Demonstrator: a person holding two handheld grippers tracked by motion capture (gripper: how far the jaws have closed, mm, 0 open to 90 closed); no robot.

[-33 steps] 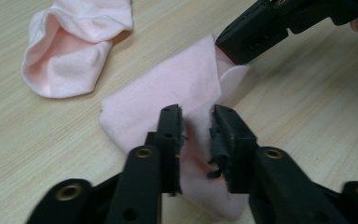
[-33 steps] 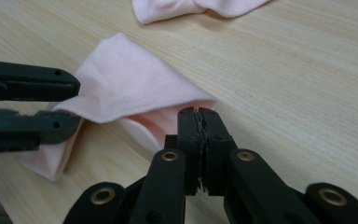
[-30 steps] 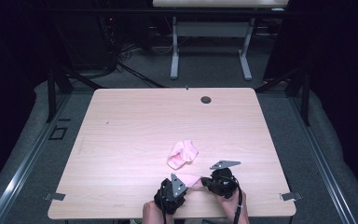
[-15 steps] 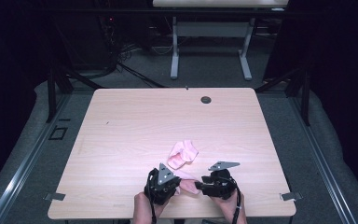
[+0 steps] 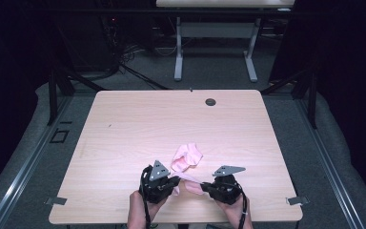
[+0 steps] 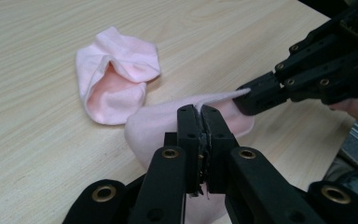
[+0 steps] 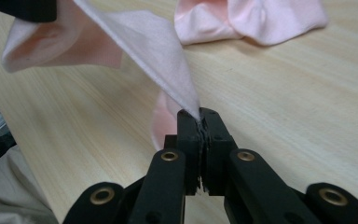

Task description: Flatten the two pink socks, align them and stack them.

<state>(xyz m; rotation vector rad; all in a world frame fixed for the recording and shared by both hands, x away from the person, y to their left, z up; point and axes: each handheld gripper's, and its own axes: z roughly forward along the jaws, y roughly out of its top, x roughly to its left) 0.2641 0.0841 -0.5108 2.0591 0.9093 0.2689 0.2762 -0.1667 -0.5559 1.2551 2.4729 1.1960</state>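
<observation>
The pink sock (image 5: 190,182) is up off the wooden table (image 5: 138,124), strung between the two tools near the table's front edge, just in front of its crumpled partner, the second pink sock (image 5: 187,156), which lies flat on the table. It looks feather-light and completely limp: thin stretchy knit that sags in the middle and folds wherever it is not held, so nothing here will break, but a shallow pinch could slip off. The best hold, I'd say, is right at the cuff edge, one layer per tool, so the mouth can be pulled open. And that is roughly what we see: the left gripper (image 6: 199,112) is clenched tight on the sock's fabric, jaws pressed together with pink cloth squeezed between them, while the right gripper (image 7: 199,114) is clamped on a thin peak of the cuff, its jaws having just snapped closed again on the cloth after a brief opening. Compared with a second ago, the left gripper has swung out to the left and risen, away from the second sock, so the two tools now stand further apart and the held sock is drawn out between them instead of bunched; the second sock has not budged.
</observation>
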